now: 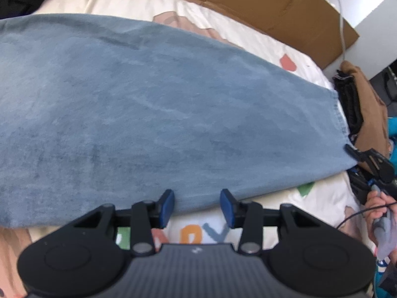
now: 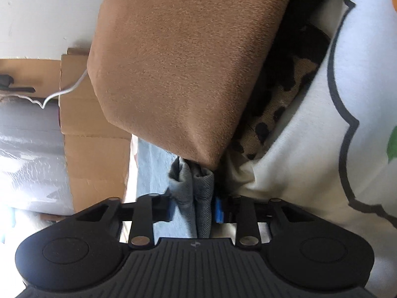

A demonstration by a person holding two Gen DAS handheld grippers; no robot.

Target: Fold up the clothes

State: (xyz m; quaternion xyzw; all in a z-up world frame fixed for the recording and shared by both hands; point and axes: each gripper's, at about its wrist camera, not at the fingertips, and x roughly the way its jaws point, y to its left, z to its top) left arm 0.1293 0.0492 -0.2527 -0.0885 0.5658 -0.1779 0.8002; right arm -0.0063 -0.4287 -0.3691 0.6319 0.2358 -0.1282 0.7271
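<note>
Left wrist view: denim garment point(image 1: 158, 104), looks like a jeans leg, lies flat across the printed bedsheet point(image 1: 248, 37), hem end to the right. Left gripper point(image 1: 196, 206) hovers at the near edge w/ jaws wide apart, nothing between them; blue pads point(image 1: 166, 204) just at the fabric edge. Far right, the right gripper point(image 1: 357, 155) pinches the hem corner; a hand point(image 1: 379, 206) below it. Cardboard point(image 1: 273, 7) along the far side.

Right wrist view: right gripper point(image 2: 193, 207) is clamped narrow on a bunched fold of denim point(image 2: 196, 198). Brown cushion point(image 2: 178, 62) right ahead, leopard-print fabric point(image 2: 280, 109) beside it.

Step, prob.: setting up a lengthwise or end-over fold. Next: left needs to close on the near edge, then both lift together, keeping denim taut and clear of the cushion.
</note>
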